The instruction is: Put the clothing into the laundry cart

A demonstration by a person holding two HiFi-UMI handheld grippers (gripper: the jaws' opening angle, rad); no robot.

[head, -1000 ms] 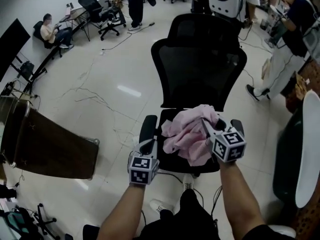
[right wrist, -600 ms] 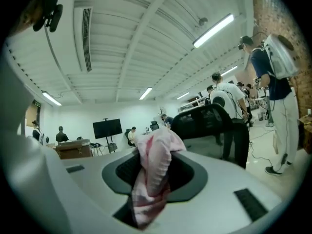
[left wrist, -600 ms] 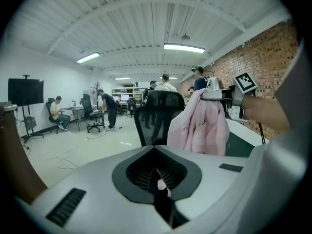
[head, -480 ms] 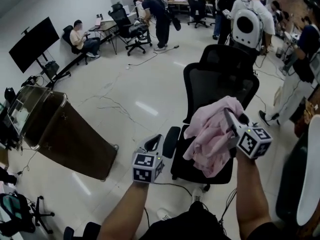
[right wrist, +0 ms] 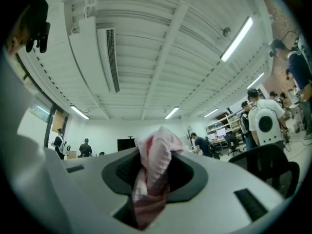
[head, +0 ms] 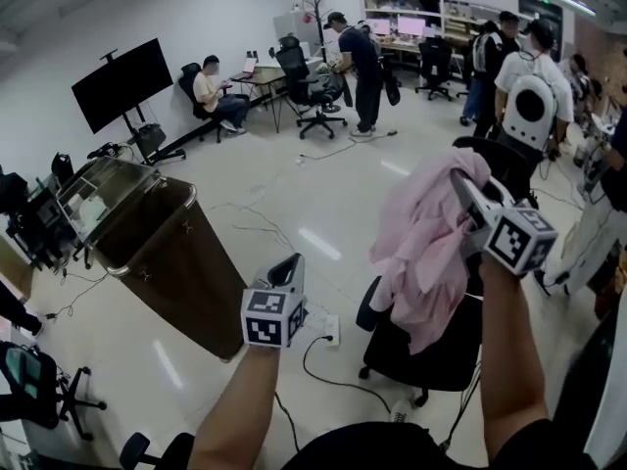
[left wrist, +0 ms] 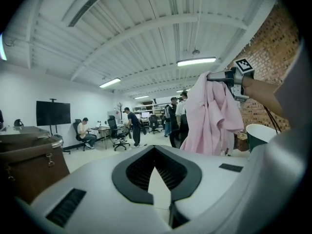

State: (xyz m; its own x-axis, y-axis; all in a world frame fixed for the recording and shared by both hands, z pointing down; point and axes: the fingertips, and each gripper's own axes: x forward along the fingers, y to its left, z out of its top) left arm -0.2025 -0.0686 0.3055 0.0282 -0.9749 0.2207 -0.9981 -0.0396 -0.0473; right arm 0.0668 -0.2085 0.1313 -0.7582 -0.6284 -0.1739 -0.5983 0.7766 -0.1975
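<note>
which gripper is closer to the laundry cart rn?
Left. The left gripper hangs empty just right of the laundry cart; the right gripper, holding the pink garment, is farther right.

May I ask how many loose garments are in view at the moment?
1: a pink garment hangs from the right gripper, above the black office chair. The left gripper holds nothing. More may lie hidden inside the brown laundry cart.

The right gripper (right wrist: 154,179) grips pink cloth (right wrist: 158,150) at frame centre (bunched, drooping between the fingers (right wrist: 191,173)). A black chair (right wrist: 268,162) shows lower right, with the ceiling (right wrist: 161,43) filling the top.
</note>
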